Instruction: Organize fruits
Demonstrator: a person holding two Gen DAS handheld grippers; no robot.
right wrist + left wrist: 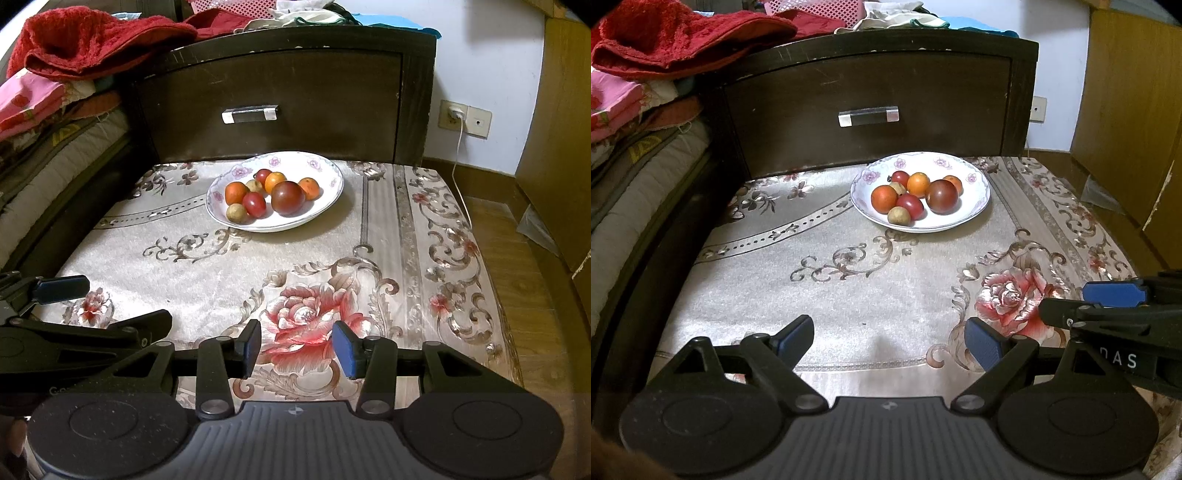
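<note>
A white flowered bowl [975, 206] [325, 206] stands at the far side of a cloth-covered table and holds several small fruits: a big dark red one [942, 196] [288, 197], orange ones [884, 199] [236, 193], small red ones [910, 206] [255, 204] and brownish ones [898, 216] [236, 213]. My left gripper [890, 341] is open and empty above the near part of the table. My right gripper [297, 349] is open and empty over the red rose pattern; it also shows in the left wrist view [1082, 301].
The floral tablecloth [849, 288] [406, 258] covers the table. A dark wooden drawer front with a handle [868, 116] [249, 113] rises behind the bowl. Red towels and bedding [665, 40] pile at left. A wooden cabinet [1126, 110] stands at right.
</note>
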